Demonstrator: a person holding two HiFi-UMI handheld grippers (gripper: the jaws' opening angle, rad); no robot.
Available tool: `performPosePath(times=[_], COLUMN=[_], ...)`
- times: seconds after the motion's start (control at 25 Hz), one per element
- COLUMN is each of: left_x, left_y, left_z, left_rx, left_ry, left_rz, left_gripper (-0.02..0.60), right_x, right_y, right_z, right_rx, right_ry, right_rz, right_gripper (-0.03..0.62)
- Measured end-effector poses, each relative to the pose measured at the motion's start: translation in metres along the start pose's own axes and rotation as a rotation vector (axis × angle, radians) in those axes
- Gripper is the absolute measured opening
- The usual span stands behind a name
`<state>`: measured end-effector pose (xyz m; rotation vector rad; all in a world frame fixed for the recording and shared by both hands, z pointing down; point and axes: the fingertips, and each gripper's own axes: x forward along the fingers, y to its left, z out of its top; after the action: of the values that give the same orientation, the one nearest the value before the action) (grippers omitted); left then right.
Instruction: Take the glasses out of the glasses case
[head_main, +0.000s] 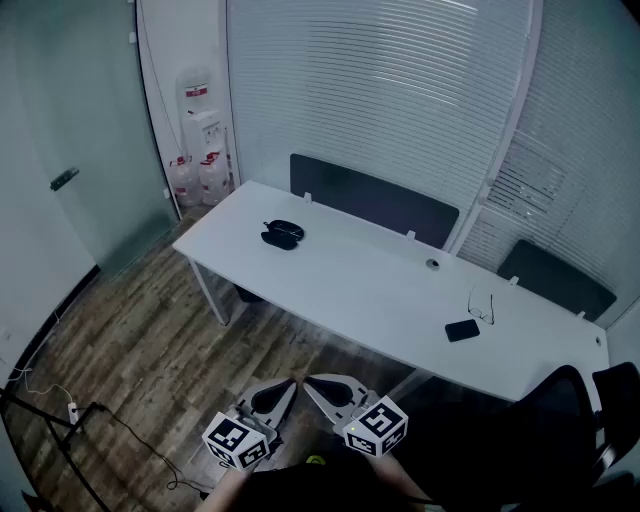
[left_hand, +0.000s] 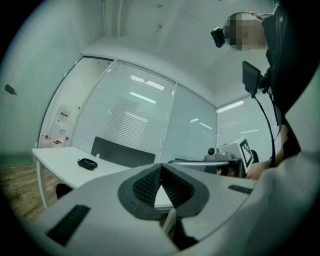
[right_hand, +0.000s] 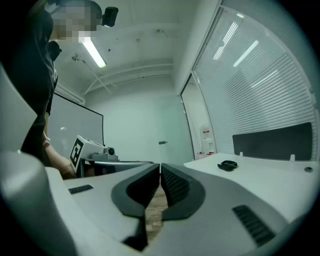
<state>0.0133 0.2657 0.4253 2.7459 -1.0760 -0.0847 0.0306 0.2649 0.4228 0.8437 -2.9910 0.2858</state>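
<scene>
A black glasses case (head_main: 282, 233) lies on the left part of the long white table (head_main: 370, 290); it also shows small in the left gripper view (left_hand: 88, 163) and the right gripper view (right_hand: 229, 165). A pair of glasses (head_main: 481, 303) rests on the table's right part, beside a small flat black object (head_main: 462, 330). Both grippers hang side by side in front of the table, well short of it, over the floor. My left gripper (head_main: 290, 383) (left_hand: 160, 169) is shut with nothing in it. My right gripper (head_main: 309, 381) (right_hand: 160, 168) is shut and empty too.
Dark divider panels (head_main: 372, 200) stand along the table's far edge. A water dispenser with bottles (head_main: 203, 150) stands in the back left corner. A black office chair (head_main: 545, 430) is at the near right. Cables (head_main: 85, 412) lie on the wooden floor at left.
</scene>
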Motion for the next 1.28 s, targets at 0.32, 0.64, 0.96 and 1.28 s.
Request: performPosePath(times=[0.32, 0.64, 0.96, 1.28], left_x=[0.005, 0.011, 0.018, 0.028], left_y=[-0.001, -0.006, -0.007, -0.015], left_z=[0.005, 0.0, 0.0, -0.002], left_rx=[-0.033, -0.038, -0.038, -0.019], left_ry=[-0.02, -0.01, -0.009, -0.003], left_rz=[0.001, 0.004, 0.02, 0.009], left_gripper=[0.009, 0.009, 0.009, 0.009], right_x=[0.0, -0.001, -0.01, -0.015], right_y=[-0.01, -0.01, -0.019, -0.027], right_z=[-0.001, -0.007, -0.005, -0.01], right_rx=[-0.004, -0.043, -0.056, -0.043], right_ry=[0.018, 0.052, 0.048, 0.065], right_rz=[-0.016, -0.01, -0.016, 0.004], right_gripper=[0.023, 0.023, 0.016, 0.015])
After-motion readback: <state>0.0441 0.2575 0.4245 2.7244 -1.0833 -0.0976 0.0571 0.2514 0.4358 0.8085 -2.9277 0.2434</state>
